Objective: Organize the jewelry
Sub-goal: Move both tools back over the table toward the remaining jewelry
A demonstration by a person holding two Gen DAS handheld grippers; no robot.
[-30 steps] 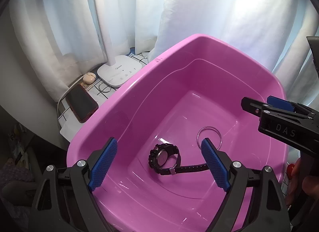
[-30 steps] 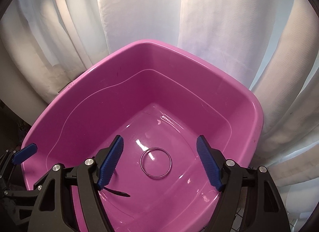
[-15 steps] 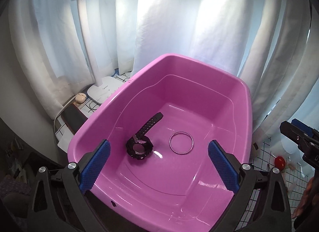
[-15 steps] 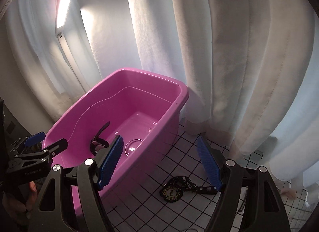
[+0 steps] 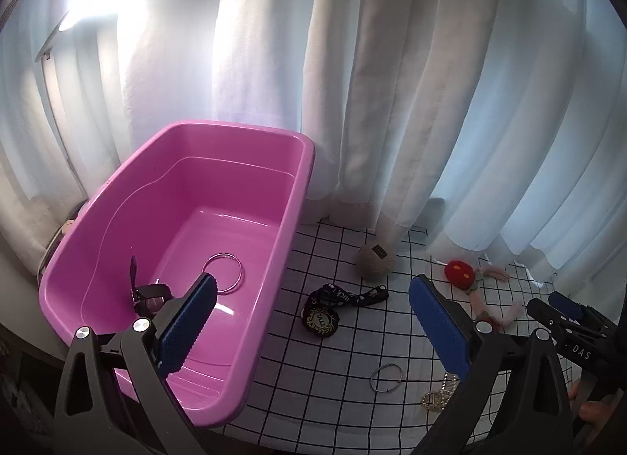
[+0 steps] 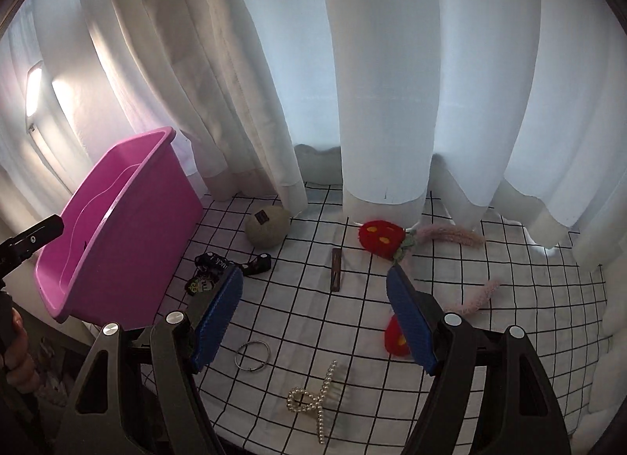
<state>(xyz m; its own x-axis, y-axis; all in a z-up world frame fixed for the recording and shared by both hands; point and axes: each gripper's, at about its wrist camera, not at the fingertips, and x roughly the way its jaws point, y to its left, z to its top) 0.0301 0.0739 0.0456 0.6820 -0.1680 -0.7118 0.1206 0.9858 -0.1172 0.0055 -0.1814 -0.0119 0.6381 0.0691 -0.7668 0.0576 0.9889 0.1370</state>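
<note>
A pink tub (image 5: 298, 188) (image 6: 129, 220) stands at the left on a white grid cloth (image 5: 345, 341). Inside it lie a black watch (image 5: 147, 292) and a silver bangle (image 5: 225, 273). On the cloth lie a metal ring (image 5: 386, 377) (image 6: 252, 355), a pearl hair comb (image 6: 313, 396) (image 5: 439, 394), a black lanyard with a badge (image 5: 333, 306) (image 6: 219, 265) and a brown hair clip (image 6: 336, 269). My left gripper (image 5: 309, 322) is open and empty, above the tub's right edge. My right gripper (image 6: 313, 314) is open and empty, above the cloth.
White curtains (image 6: 372, 83) hang behind the cloth. A round beige pouch (image 6: 267, 232) (image 5: 375, 257) lies near the curtain. Red plush strawberries on pink fuzzy cords (image 6: 382, 237) (image 5: 460, 275) lie at the right. The right gripper's side shows at the left wrist view's right edge (image 5: 568, 333).
Both grippers have pulled back up and to the right, away from the tub's inside. The cloth with the loose jewelry has come into view. The watch has shifted in the tub.
</note>
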